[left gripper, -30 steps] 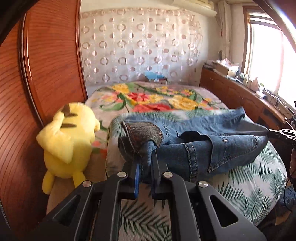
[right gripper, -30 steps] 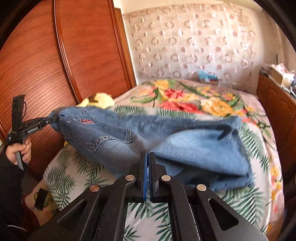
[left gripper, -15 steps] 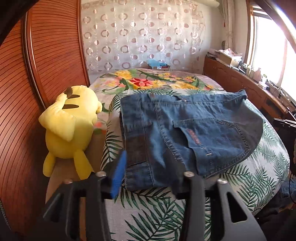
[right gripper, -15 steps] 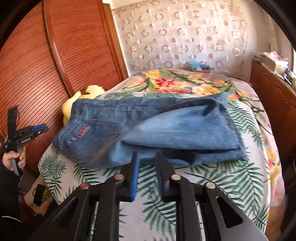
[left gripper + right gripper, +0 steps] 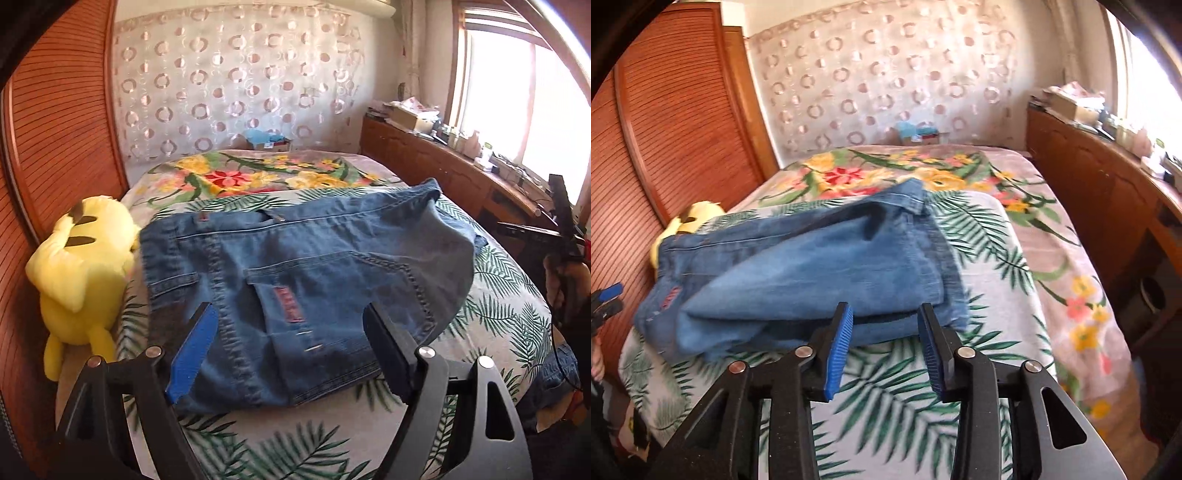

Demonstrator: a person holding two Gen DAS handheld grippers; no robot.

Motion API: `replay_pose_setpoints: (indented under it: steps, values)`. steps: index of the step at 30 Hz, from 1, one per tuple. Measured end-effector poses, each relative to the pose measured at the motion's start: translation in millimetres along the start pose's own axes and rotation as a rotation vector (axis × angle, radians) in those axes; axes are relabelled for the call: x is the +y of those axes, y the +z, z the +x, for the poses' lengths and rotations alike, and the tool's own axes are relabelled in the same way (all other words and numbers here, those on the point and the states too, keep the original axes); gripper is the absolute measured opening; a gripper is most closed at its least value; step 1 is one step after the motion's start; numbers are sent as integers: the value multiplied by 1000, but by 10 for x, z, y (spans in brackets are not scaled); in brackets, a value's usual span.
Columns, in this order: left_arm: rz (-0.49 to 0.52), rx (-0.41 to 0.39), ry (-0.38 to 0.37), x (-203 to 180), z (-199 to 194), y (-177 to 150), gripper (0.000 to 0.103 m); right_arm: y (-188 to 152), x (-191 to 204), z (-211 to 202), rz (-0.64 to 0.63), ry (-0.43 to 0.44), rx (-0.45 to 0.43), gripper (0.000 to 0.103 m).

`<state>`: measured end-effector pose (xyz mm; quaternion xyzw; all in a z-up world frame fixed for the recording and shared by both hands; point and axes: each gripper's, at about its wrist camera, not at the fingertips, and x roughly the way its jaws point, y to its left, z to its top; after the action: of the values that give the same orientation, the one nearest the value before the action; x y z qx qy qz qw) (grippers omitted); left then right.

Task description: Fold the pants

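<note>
The pants [image 5: 295, 280], blue denim and folded into a thick bundle, lie flat on the bed [image 5: 495, 314], on its palm-leaf cover, near the foot end and toward the side where a yellow plush toy [image 5: 79, 273] sits against the slatted wooden wardrobe [image 5: 55, 129].

In the left wrist view the left tongs [image 5: 291, 339] are spread wide, their jaws having just been opening, and nothing is pinched. Both pads hang in front of the near edge of the pants, one before the seam side and one before the pocket side, so the back pocket with its red label appears in the gap between them. No cloth is pressed by either pad.

In the right wrist view the right tongs [image 5: 886, 328] stand partly spread, their jaws also just opening, and they grip nothing. Their tips sit at the near edge of the bundle, right by the folded leg layers, with the denim edge showing between the blue pads [image 5: 840, 354]; whether a tip brushes the cloth cannot be told.

The pants stretch away from the right tongs toward the plush toy. At the far left edge of that view the left tongs show small, well apart from the right ones
</note>
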<state>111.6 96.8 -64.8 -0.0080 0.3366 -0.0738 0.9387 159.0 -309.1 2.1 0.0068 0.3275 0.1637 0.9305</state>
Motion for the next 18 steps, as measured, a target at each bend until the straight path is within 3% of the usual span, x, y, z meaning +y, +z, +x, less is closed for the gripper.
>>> replay_pose_setpoints:
  steps: [10, 16, 18]
  values:
    - [56, 28, -73, -435, 264, 25, 81, 219, -122, 587, 73, 5, 96, 42]
    - [70, 41, -94, -573, 324, 27, 81, 287, -110, 621, 91, 14, 118, 41]
    - [75, 43, -97, -598, 328, 23, 81, 300, -130, 581, 96, 30, 107, 20]
